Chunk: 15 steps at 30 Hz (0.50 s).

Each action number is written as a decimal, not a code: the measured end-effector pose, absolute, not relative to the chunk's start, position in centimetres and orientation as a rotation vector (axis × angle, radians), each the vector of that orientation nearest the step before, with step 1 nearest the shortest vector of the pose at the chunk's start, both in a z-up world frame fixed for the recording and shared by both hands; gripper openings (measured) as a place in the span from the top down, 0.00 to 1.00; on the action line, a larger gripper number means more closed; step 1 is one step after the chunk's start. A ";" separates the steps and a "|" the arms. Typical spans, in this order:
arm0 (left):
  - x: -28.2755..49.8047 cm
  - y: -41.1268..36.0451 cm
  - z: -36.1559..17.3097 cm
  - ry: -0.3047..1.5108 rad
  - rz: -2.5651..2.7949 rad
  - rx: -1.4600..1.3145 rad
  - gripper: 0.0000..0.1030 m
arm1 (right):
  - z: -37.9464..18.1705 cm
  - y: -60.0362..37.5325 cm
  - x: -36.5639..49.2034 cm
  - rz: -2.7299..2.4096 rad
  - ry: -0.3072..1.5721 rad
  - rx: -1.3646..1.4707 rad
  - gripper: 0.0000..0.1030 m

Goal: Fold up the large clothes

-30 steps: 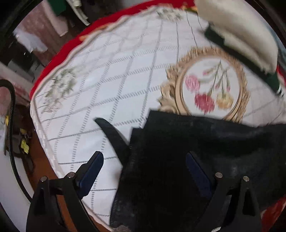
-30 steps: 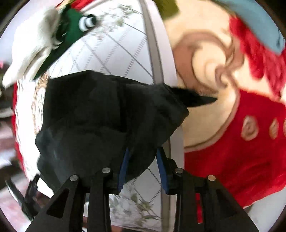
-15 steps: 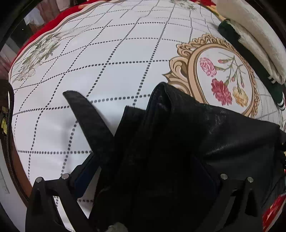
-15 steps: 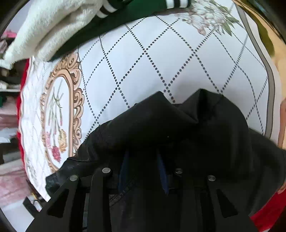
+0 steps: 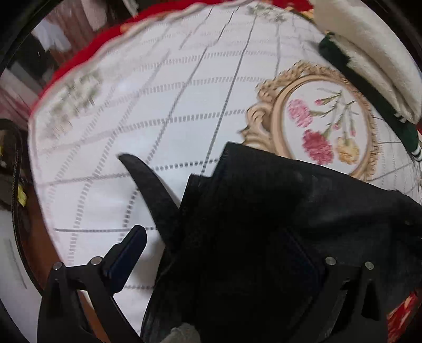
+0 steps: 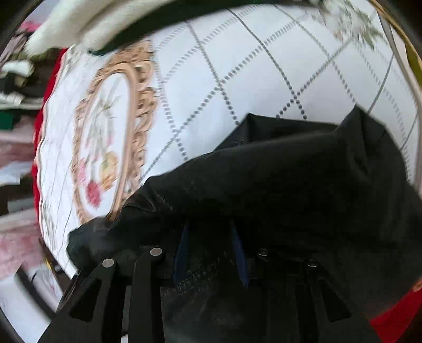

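A black garment lies bunched on the white tablecloth, with a black strap sticking out to its left. My left gripper hovers just above the garment's left edge, jaws wide open; one finger stands over bare cloth, the other over the fabric. In the right wrist view the same black garment fills the lower half. My right gripper is shut on a bunched fold of it, with cloth showing between the blue pads.
A folded cream and green garment lies at the table's far side, also the cream and green garment. A gold oval with flowers is printed on the tablecloth. The table edge drops off at the left, beside a red blanket.
My right gripper swung with the black fold from over the table's edge and red carpet to above the tablecloth. My left gripper dipped toward the garment and rose again, still open.
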<state>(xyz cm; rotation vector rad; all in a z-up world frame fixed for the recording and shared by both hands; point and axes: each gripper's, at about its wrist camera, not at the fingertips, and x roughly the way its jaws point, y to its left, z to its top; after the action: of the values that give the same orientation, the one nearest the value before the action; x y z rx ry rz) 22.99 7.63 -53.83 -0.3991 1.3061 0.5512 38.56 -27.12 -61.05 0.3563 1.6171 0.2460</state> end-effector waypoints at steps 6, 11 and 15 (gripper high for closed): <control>24.8 1.6 -49.8 1.283 0.471 -0.395 0.00 | -59.0 -30.9 37.5 0.289 1.602 0.591 0.68; 28.0 -4.2 -50.9 1.314 0.368 -0.354 0.00 | -55.1 -41.6 31.2 0.207 1.459 0.717 0.66; 30.1 -7.0 -54.1 1.389 0.346 -0.249 0.00 | -56.9 -49.4 26.2 0.092 1.443 0.840 0.65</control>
<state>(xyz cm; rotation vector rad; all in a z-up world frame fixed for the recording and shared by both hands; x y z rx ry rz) 30.09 -7.03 -54.05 -0.2488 1.3889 0.3457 26.19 -49.36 -56.93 0.8404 1.4428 0.0919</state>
